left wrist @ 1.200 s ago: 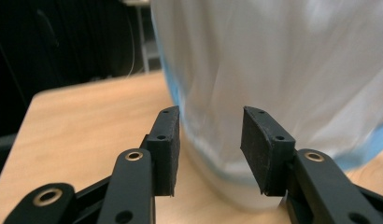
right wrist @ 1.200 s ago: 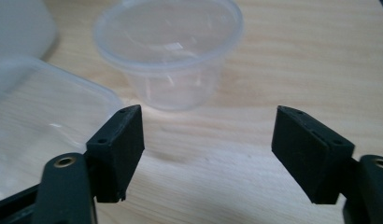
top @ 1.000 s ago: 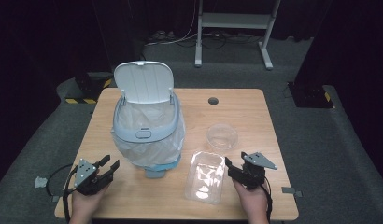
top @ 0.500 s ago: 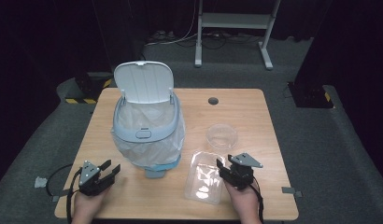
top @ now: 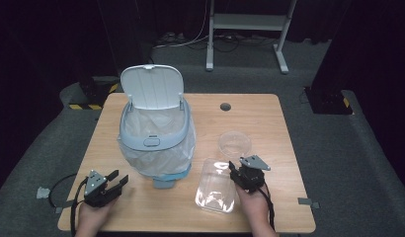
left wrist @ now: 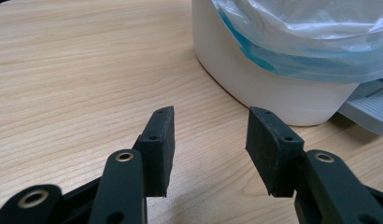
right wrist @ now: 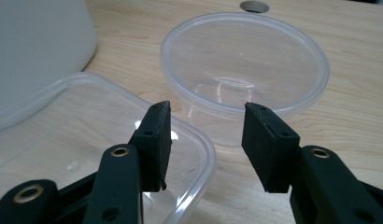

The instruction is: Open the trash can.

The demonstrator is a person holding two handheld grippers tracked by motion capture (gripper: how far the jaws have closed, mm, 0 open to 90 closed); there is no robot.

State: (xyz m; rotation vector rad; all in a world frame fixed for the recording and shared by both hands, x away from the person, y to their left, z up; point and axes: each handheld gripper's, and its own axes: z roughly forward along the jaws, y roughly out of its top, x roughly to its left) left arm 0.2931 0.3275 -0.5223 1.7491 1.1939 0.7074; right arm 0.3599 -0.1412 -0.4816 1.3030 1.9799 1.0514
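Rectangular clear plastic container [top: 216, 186] lies on the table [top: 269, 118] near the front edge, just right of the lidded bin [top: 155, 129] and just near of the round clear plastic tub [top: 234, 143]. In the right gripper view the container [right wrist: 87, 140] shows its rounded far corner directly under the right tongs [right wrist: 206, 123], with the round tub [right wrist: 245, 65] just beyond.

State of the right tongs [top: 236, 174]: open wide, holding nothing, poised over the container's right far corner. One jaw stands above the container's inside, the other outside the rim, toward the tub.

State of the left tongs [top: 116, 180]: open, empty, resting low at the near left of the table, beside the bin's white base [left wrist: 273, 84] and apart from it.

Judged step: grasp the container by its rim.

Procedure for a sound grasp:
1. Lower the right tongs until the rim wall sits between the pads, one inside and one outside.
2. Keep the outer jaw clear of the round tub; the two rims lie near each other, and a stray contact will likely push the tub away.
3. Close squarely on the straight run of rim beside the corner, not on the curve, where thin plastic probably slips.
4. Close gently; the wall looks thin and likely flexes.
5. Lift level before moving toward the bin, whose lid [top: 152, 87] stands open.
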